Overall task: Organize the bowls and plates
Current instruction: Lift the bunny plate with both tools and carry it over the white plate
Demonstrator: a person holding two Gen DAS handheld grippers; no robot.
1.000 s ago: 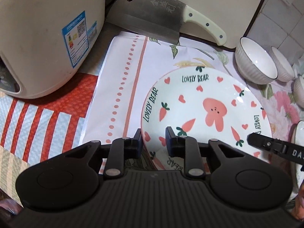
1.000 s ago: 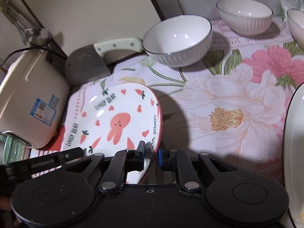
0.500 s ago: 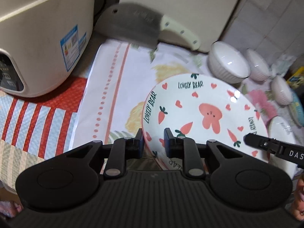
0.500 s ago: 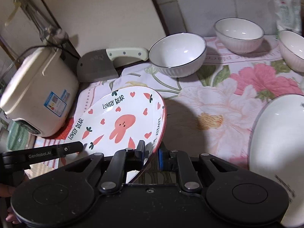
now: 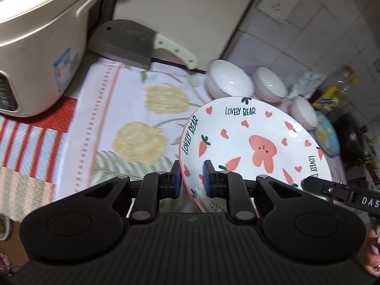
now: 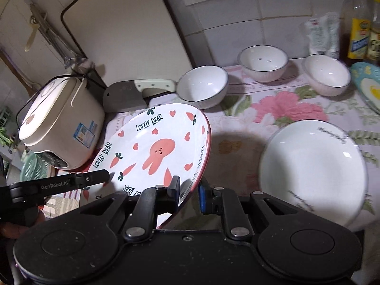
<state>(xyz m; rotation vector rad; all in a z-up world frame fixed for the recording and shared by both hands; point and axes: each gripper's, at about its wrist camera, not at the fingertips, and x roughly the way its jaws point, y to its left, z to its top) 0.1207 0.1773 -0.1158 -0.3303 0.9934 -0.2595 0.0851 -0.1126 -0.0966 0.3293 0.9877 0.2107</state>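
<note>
While the bunny plate (image 5: 256, 142) is held clear of the floral cloth (image 5: 133, 109), it is gripped at opposite rim edges by both tools. The left gripper (image 5: 192, 178) is closed on the rim at the plate's 7 o'clock, one blue pad (image 5: 177, 178) beneath the rim and the other on the upper face. The right gripper (image 6: 189, 193) is clamped on the rim at the plate's 5 o'clock in the right wrist view, the rim being pinched between its pads.

The plate is white with a red rim, printed with a pink rabbit, carrots, hearts and the words LOVELY BEAR. It is tilted, with its right edge raised in the right wrist view.

Three white bowls (image 6: 201, 86) are set on the cloth from 12 to 2 o'clock of the plate. A large white plate (image 6: 313, 173) is placed at 3 o'clock. A cleaver (image 6: 133, 93) is lying at 11 o'clock, and a cream rice cooker (image 6: 59, 123) is located at 9 o'clock.
</note>
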